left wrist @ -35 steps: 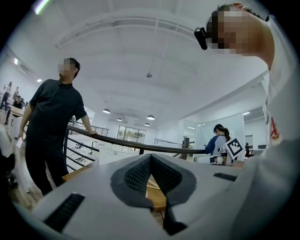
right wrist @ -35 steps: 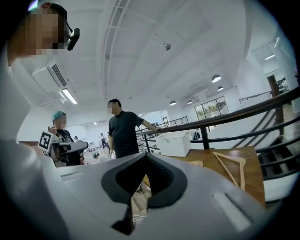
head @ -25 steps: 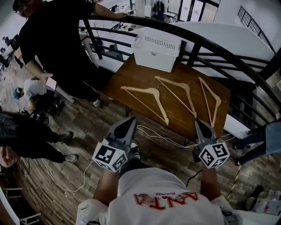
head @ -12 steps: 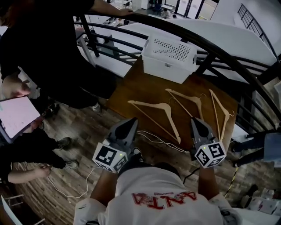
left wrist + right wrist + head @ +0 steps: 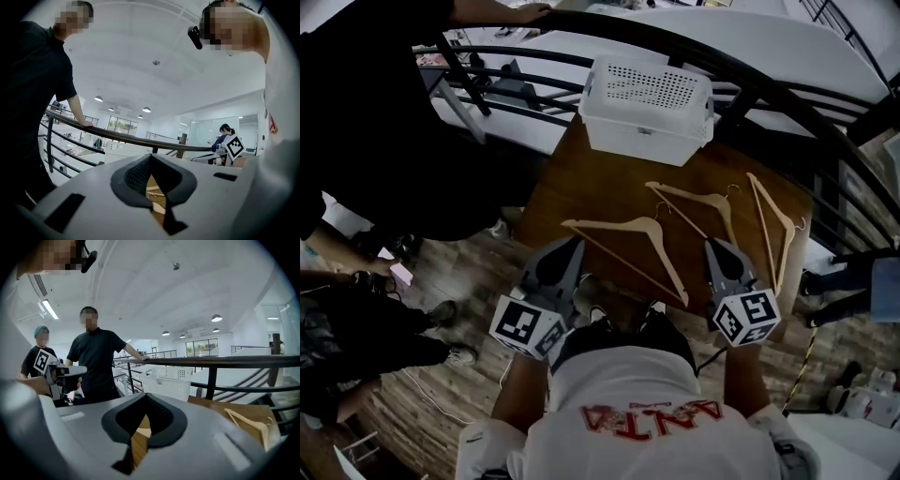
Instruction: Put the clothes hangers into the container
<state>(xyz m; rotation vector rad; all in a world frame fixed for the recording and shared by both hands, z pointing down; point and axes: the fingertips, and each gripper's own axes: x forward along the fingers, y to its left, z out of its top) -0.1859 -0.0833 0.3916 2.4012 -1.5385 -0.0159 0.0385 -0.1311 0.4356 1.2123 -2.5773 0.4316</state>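
Three wooden hangers lie on the brown table point(image 5: 581, 187): a left hanger point(image 5: 628, 246), a middle hanger point(image 5: 698, 204) and a right hanger point(image 5: 773, 225). The white perforated container point(image 5: 645, 108) stands at the table's far edge, against the railing. My left gripper point(image 5: 572, 244) hovers at the near edge, just short of the left hanger, its jaws shut and empty. My right gripper point(image 5: 715, 246) is held over the near edge between the middle and right hangers, also shut on nothing. The right gripper view shows the container point(image 5: 166, 380) ahead and a hanger point(image 5: 246, 420) to the right.
A black curved railing point(image 5: 750, 84) runs behind the table. A person in black point(image 5: 375, 112) leans on it at the left. Other people stand on the wooden floor at the left, and a blue sleeve point(image 5: 877, 291) shows at the right edge.
I have stepped closer to the table. Both grippers have moved forward to its near edge, still shut. The table and container now sit lower and larger in the head view.
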